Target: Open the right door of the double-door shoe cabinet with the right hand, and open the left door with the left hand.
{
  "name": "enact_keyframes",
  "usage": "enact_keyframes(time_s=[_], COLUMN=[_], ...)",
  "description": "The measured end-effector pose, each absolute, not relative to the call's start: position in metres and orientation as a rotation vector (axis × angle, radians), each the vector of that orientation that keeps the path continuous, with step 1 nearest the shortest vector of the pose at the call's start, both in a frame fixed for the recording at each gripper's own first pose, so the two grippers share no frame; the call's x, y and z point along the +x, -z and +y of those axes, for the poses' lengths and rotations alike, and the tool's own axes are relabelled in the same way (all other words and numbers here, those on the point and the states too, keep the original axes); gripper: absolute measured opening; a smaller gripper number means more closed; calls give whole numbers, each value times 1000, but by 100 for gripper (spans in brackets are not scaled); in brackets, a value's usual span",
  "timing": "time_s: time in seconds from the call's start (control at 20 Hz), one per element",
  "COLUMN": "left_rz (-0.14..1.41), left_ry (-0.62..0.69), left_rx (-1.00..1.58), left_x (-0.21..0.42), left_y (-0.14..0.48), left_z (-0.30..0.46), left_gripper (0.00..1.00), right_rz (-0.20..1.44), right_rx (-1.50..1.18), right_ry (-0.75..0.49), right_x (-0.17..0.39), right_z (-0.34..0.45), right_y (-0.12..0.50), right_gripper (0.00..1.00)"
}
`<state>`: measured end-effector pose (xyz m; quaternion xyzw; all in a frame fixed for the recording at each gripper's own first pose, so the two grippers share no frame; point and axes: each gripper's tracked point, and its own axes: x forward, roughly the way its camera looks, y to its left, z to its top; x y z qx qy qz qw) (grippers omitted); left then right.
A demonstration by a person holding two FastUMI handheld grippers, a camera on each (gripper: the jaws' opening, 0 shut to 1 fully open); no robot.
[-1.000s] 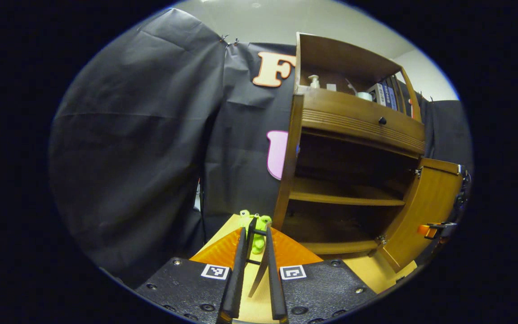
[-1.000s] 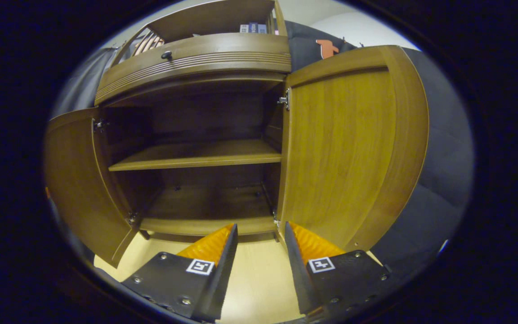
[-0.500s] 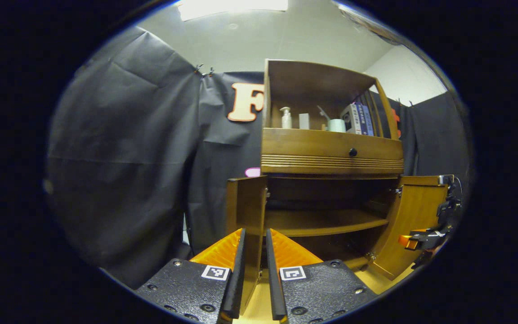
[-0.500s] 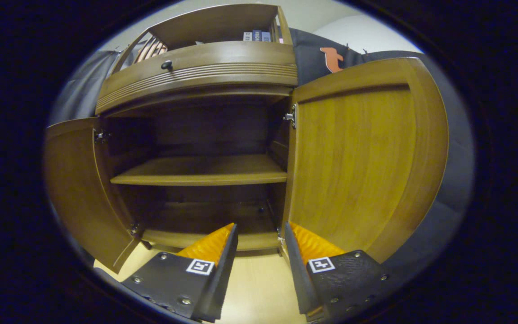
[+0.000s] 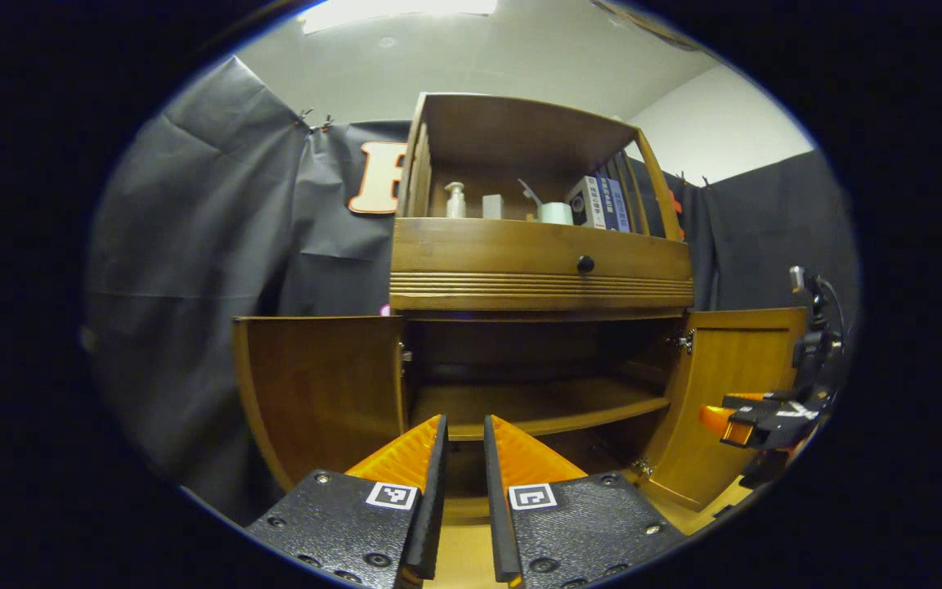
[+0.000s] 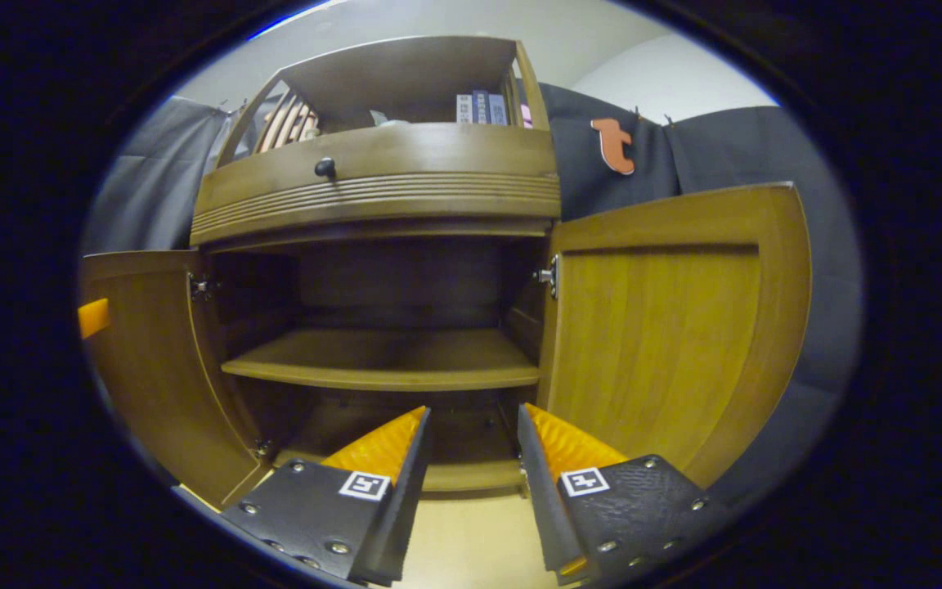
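Note:
The wooden shoe cabinet [image 5: 540, 282] stands with both lower doors swung wide. In the left gripper view the left door [image 5: 316, 393] hangs open at the left and the right door [image 5: 733, 401] at the right. My left gripper [image 5: 464, 421] faces the inner shelf [image 5: 536, 405], its fingers a narrow gap apart with nothing between them. My right gripper [image 6: 473, 409] is open and empty before the shelf [image 6: 381, 360], beside the right door [image 6: 667, 335]. The left door [image 6: 144, 360] is at the left of that view. The right gripper [image 5: 753, 421] also shows by the right door's edge.
A drawer with a black knob [image 5: 585, 263] sits above the doors. The open top compartment holds a pump bottle [image 5: 455, 200], a white cup [image 5: 555, 213] and books [image 5: 602, 203]. Light wooden floor [image 6: 471, 544] lies in front. Black cloth walls surround the cabinet.
The left door's edge, between my left gripper's fingers half a second ago, is now free and swung further left. The left view turned to face the cabinet. The right gripper drew back slightly.

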<state>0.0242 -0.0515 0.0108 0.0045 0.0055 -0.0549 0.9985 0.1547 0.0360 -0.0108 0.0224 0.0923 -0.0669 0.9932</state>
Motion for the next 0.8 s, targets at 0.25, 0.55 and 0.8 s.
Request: enact_keyframes(time_s=[0.25,0.55,0.8], left_rz=[24,23,-4], left_ry=[204,224,179], left_rx=[-16,18,18], left_x=[49,70,76], left_y=[-5,-8,-15], left_z=[-96,-134,-148], left_gripper=[27,27,32], right_rz=[135,87,56], right_rx=[29,66,60], right_ry=[139,154,153], right_x=[144,139,134], right_z=[33,26,26], right_y=[-16,-45,-57], right_gripper=[58,58,65])
